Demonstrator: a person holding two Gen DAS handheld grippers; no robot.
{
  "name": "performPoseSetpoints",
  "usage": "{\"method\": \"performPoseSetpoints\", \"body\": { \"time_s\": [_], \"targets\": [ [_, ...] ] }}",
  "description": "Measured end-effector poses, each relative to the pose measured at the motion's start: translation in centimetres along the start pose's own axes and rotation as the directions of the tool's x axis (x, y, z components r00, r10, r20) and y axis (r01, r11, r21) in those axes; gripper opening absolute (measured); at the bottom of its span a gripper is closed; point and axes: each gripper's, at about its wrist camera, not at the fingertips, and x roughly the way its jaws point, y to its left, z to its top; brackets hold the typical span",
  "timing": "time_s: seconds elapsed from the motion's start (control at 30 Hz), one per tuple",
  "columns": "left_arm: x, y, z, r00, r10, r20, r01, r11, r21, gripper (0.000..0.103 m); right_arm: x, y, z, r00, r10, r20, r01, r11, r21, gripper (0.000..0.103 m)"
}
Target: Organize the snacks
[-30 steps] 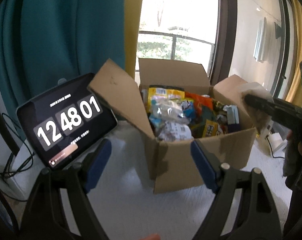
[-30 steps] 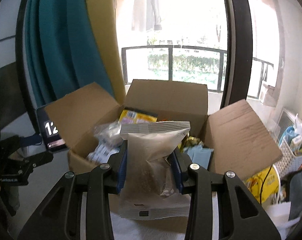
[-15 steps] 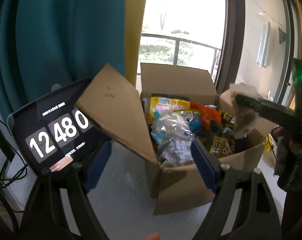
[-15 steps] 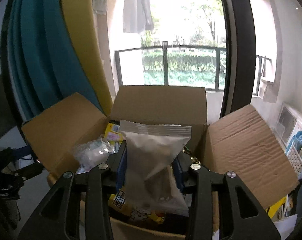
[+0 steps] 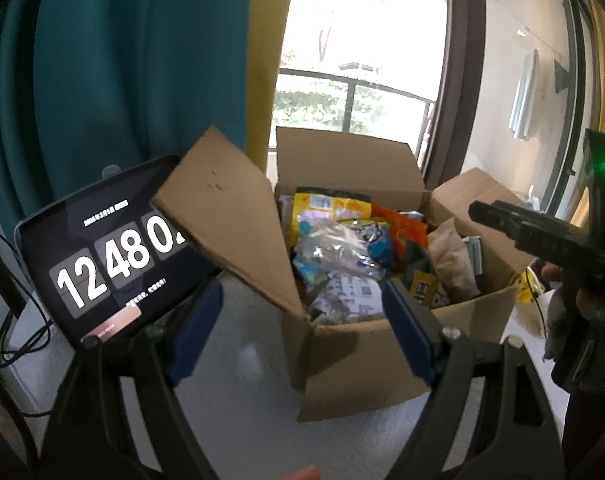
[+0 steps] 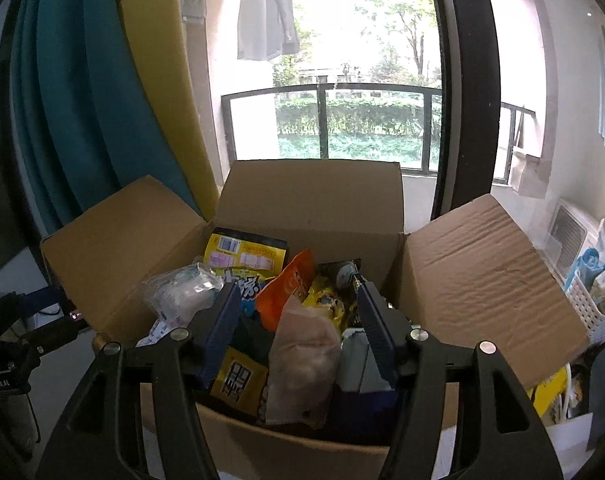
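An open cardboard box [image 6: 314, 204] [image 5: 366, 364] holds several snack packets. A pale translucent snack bag [image 6: 302, 360] lies in the box near its front wall, free between the blue pads of my right gripper [image 6: 296, 320], which is open just above the box. The bag also shows in the left wrist view [image 5: 450, 256]. Other packets include a yellow one [image 6: 244, 252], an orange one [image 6: 286, 288] and a clear one [image 6: 178, 292]. My left gripper [image 5: 302, 320] is open and empty, in front of the box over the white table.
A tablet showing a clock [image 5: 110, 264] leans to the left of the box, partly behind its left flap [image 5: 226, 216]. The right flap [image 6: 486, 280] hangs outward. A white basket with items [image 6: 594, 292] stands at the far right. Teal curtains and a window lie behind.
My right gripper moved forward over the box, opened and let go of the pale bag, which now lies in the box. My left gripper moved slightly closer to the box.
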Motion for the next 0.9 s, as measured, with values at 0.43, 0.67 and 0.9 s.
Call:
{"method": "performPoseSetpoints", "body": {
  "time_s": [0.43, 0.67, 0.9],
  "targets": [
    [-3.9, -0.8, -1.0, 0.999, -0.02, 0.031, 0.02, 1.0, -0.005, 0.083, -3.7, 1.9, -1.7, 1.0, -0.001, 0.001, 0.001, 1.0, -0.009, 0.064],
    [-5.9, -1.4, -1.9, 0.999, -0.026, 0.045, 0.026, 1.0, -0.006, 0.096, -5.9, 2.8, -2.7, 1.0, 0.0, 0.003, 0.0, 1.0, -0.018, 0.064],
    [-7.9, -2.2, -3.2, 0.999, -0.018, 0.044, 0.018, 1.0, -0.004, 0.097, -8.2, 3.4, -4.2, 1.0, -0.002, 0.01, 0.002, 1.0, -0.014, 0.064]
  ]
}}
